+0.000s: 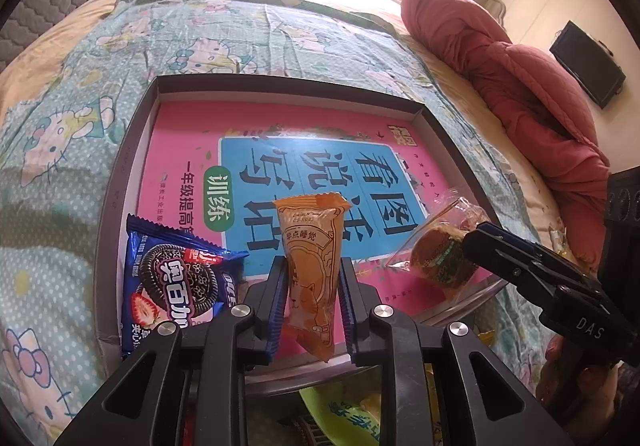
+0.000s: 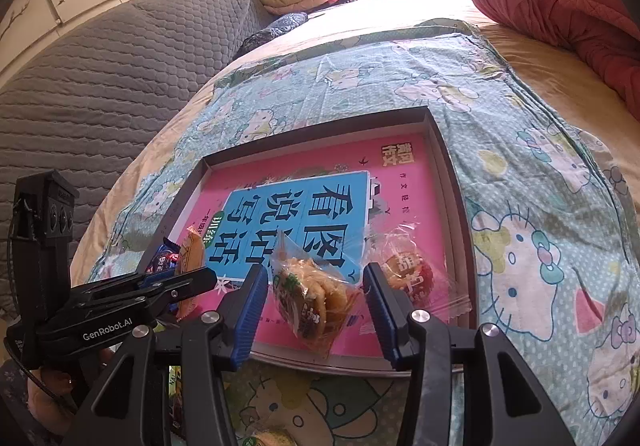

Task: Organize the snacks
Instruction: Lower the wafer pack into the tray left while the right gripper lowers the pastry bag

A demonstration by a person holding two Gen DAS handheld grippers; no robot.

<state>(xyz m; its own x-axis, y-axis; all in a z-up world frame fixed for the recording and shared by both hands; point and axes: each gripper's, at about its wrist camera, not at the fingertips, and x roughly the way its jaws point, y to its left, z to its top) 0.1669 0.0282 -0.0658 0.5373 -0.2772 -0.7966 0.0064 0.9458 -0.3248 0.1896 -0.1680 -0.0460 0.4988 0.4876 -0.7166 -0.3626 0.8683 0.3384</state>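
A bed (image 2: 552,94) fills both views, spread with a teal cartoon-cat sheet (image 1: 72,134), and a rumpled red quilt (image 1: 520,86) is heaped along its right side. On the sheet lies a shallow grey tray (image 1: 138,134) lined with a pink book cover (image 1: 188,134) that carries a blue panel of large characters. The left gripper (image 1: 312,310) reaches over the tray's near edge, and its blue-padded fingers (image 1: 276,310) are clenched on an upright orange snack packet (image 1: 310,262), gripping its lower half on both sides so that the crimped top points to the far side. Just left of it, a blue cookie packet (image 1: 176,286) lies flat in the tray's near left corner. The right gripper (image 2: 316,306) is over the near right part of the tray, its fingers (image 2: 250,310) spread apart on either side of a clear bag of pale fried snacks (image 2: 312,298); the right pad looks close to the bag, though whether either pad touches it cannot be told. Just right of that bag, a clear-wrapped round cake with a red label (image 2: 412,278) rests on the tray near its right wall. A green packet (image 1: 344,414) shows below the tray's near edge in the left wrist view, mostly hidden by the gripper.
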